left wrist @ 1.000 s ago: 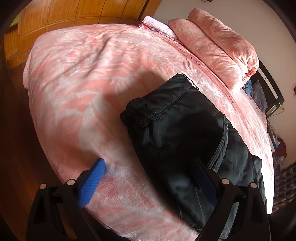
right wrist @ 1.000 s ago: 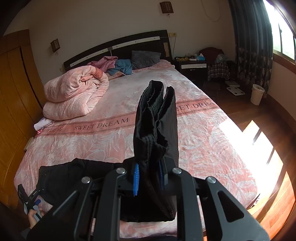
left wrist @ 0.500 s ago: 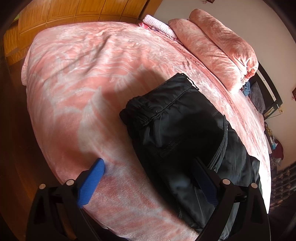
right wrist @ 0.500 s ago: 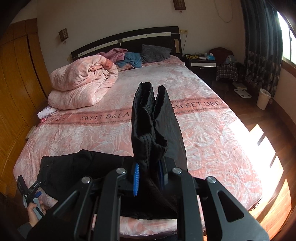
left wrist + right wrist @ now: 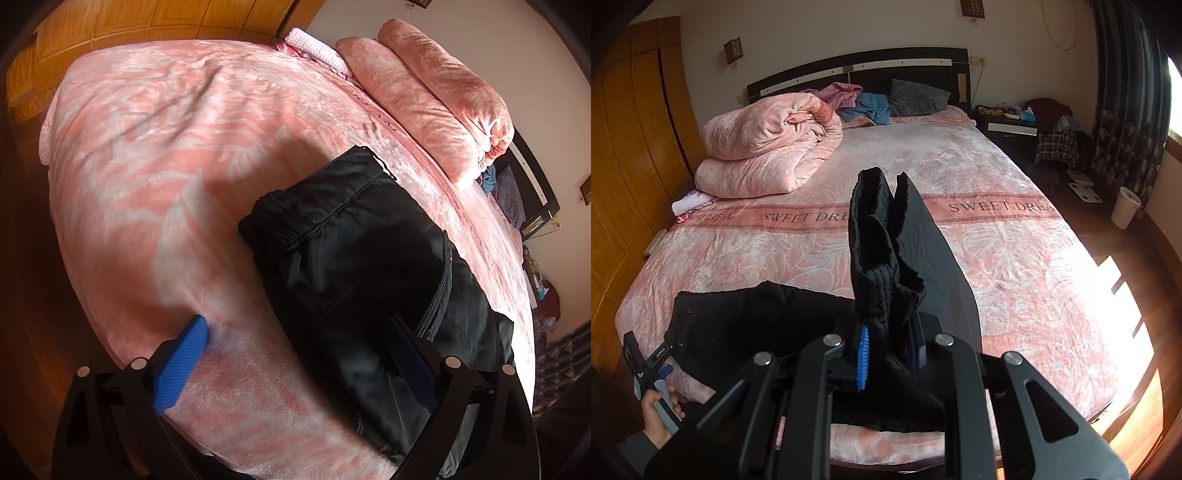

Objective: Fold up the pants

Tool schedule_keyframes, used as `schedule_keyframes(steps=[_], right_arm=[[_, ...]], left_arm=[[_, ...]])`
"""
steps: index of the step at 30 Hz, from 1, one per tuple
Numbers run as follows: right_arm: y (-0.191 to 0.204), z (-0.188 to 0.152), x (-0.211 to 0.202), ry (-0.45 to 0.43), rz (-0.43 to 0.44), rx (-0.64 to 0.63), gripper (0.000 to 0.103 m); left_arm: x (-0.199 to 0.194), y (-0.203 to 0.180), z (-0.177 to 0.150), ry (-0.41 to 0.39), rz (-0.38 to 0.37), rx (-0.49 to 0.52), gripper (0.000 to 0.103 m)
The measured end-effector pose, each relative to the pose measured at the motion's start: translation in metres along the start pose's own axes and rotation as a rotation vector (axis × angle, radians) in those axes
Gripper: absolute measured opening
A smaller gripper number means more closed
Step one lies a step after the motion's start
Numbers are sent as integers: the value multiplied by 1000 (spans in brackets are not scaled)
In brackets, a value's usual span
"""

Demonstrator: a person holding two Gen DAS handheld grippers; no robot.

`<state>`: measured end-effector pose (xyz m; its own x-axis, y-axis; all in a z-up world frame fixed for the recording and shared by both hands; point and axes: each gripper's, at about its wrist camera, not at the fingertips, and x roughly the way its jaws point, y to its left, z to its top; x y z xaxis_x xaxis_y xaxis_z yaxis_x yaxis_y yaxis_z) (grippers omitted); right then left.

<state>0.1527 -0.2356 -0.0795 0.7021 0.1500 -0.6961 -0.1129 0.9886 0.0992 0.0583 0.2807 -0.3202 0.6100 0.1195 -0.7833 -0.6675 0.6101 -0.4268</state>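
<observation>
Black pants (image 5: 757, 325) lie near the foot edge of the bed (image 5: 1015, 258), waistband end toward the bed's left corner, w/ the leg ends bunched and lifted upright in the right gripper (image 5: 888, 354). Its blue pads are squeezed narrow on that thick ribbed wad of cloth, so the cuffs stand up above the jaws like two flaps. From the left wrist view the pants (image 5: 369, 266) are a flat dark slab, elastic waistband edge crisp toward the middle of the pink bedspread (image 5: 166, 155), one long edge running close along the mattress rim. Left gripper (image 5: 299, 365) hangs over that rim w/ jaws spread wide, one blue pad (image 5: 181, 365) over bare bedspread, the other dark against the pants fabric; nothing pinched between. The person's left hand (image 5: 659, 410) shows low at the bed corner, gripping the handle. Beyond the pants, lots of open bedspread up to the "SWEET DREAM" band (image 5: 997, 206). Rolled pink duvet (image 5: 768, 147) sits well apart at the head-left side, pillows and clothes (image 5: 871, 101) at the headboard. Wood wardrobe (image 5: 624, 166) left, nightstand (image 5: 1008, 125) and white bin (image 5: 1124, 206) right.
</observation>
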Motion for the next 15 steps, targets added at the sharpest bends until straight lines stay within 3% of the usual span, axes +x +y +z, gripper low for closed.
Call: schedule_keyframes(steps=[15], right_arm=[[34,-10,23,61,18,-70,15]], left_arm=[[-2,2,-1,0,-15,-9,97]])
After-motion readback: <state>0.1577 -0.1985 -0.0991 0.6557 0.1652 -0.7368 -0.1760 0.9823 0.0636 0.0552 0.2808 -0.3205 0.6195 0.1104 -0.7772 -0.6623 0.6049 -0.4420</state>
